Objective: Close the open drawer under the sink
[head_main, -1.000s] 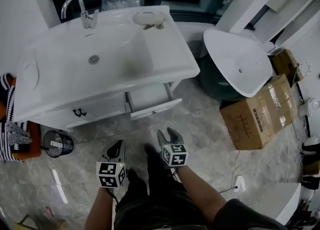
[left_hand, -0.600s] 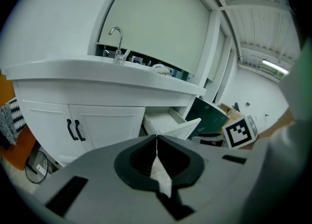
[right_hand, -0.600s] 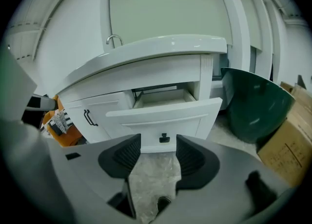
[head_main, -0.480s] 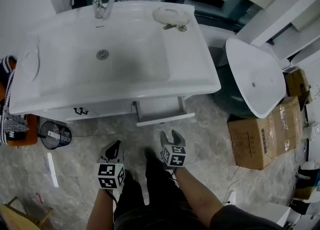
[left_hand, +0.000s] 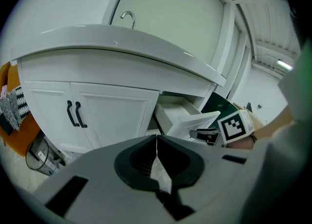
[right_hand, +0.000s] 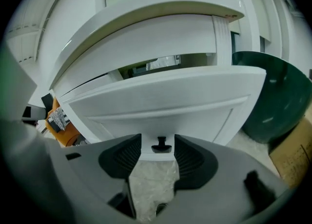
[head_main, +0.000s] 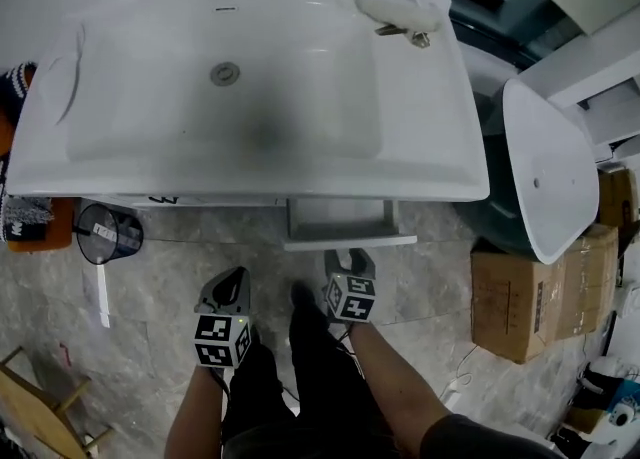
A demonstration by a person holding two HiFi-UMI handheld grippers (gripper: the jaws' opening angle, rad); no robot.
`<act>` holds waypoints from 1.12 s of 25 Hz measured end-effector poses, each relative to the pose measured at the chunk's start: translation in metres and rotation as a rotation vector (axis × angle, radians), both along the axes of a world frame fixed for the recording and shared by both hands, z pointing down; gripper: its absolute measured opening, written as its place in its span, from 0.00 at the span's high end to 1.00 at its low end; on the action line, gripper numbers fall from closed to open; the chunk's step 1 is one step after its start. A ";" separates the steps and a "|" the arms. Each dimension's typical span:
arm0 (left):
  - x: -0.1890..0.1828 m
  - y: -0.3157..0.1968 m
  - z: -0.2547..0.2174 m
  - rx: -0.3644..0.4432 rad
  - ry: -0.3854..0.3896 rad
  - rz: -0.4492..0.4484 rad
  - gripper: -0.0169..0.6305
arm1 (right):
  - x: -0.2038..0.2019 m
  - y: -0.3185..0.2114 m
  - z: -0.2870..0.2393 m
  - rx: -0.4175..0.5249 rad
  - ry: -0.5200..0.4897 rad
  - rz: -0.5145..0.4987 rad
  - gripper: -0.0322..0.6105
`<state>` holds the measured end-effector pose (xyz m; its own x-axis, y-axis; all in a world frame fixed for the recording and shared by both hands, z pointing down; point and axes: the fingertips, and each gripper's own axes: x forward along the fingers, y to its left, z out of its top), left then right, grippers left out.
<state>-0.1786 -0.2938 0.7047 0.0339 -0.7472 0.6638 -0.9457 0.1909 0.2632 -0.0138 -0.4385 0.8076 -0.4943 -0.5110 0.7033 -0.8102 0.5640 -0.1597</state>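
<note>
Open drawer under the sink, my right tongs spread at its knob, my left tongs closed.
Head view: the drawer [head_main: 340, 219] sticks out from under the front rim of the white sink [head_main: 440, 172], over the marble floor [head_main: 150, 287]. My right tongs [head_main: 350, 265] sit just short of the drawer's front edge. My left tongs [head_main: 228, 292] sit lower and further left, clear of the drawer. Left gripper view: I see the left jaws pressed together with nothing in them. Past them are the cabinet doors [left_hand: 112, 115], with the pulled-out drawer to their right. Right gripper view: my right jaws have just been opening and now stand wide apart. The drawer's white front fills the picture, and its small black knob [right_hand: 161, 146] shows in the gap between the jaw tips. Neither pad presses on it.
</note>
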 end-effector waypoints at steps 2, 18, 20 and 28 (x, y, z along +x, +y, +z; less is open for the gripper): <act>0.004 -0.003 0.009 -0.006 0.010 0.000 0.95 | -0.004 -0.004 0.003 0.013 0.003 -0.019 0.62; 0.017 -0.033 0.036 -0.035 0.029 0.014 0.95 | -0.044 -0.068 0.005 0.022 -0.063 -0.021 0.62; 0.015 -0.035 0.035 -0.034 0.027 0.011 0.95 | -0.048 -0.075 0.005 0.024 -0.063 -0.021 0.62; 0.005 -0.036 0.037 -0.038 0.030 -0.009 0.95 | -0.056 -0.097 0.006 0.019 -0.048 -0.020 0.69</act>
<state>-0.1740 -0.3297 0.7421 0.0476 -0.7219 0.6904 -0.9358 0.2094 0.2835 -0.0702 -0.5353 0.8140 -0.5376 -0.5141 0.6684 -0.7905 0.5831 -0.1873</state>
